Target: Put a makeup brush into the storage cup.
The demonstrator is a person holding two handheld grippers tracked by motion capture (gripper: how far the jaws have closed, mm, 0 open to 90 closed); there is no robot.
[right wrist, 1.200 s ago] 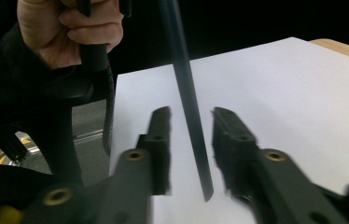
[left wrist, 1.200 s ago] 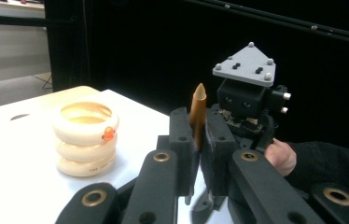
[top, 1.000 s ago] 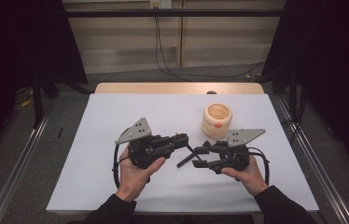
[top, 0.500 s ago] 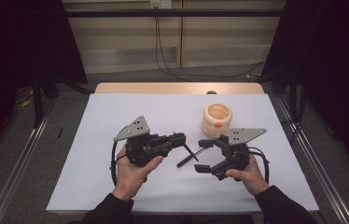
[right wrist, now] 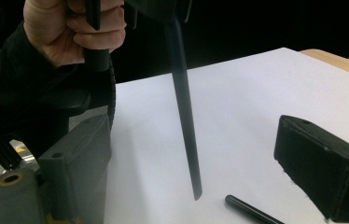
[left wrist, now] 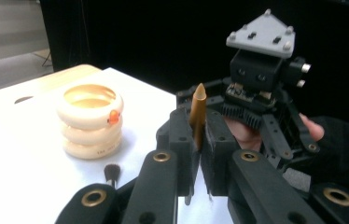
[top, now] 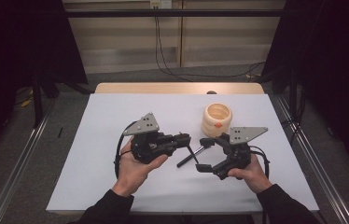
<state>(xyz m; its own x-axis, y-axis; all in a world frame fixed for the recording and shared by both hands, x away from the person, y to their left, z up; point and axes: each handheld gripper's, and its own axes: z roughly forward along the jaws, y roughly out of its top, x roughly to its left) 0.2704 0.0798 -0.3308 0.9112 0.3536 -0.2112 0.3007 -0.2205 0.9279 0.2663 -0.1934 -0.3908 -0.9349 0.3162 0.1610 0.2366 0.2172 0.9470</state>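
The left gripper (top: 187, 140) has its jaws clamped on a thin makeup brush (left wrist: 197, 116), whose gold tapered handle end sticks up between the pads (left wrist: 182, 140) in the left gripper view while the dark shaft hangs below them toward the white table (top: 116, 186). The right gripper (top: 203, 154) has just been opening its jaws; they stand wide apart with nothing pressed between them, the brush's black shaft (right wrist: 184, 112) hanging free in the gap. A second black stick (top: 192, 156) lies flat on the table between the two grippers; it is probably another brush, given the small bristle tuft (left wrist: 112, 173) seen near it. Beyond the right gripper stands a cream ribbed holder (top: 218, 119) with an orange dot.
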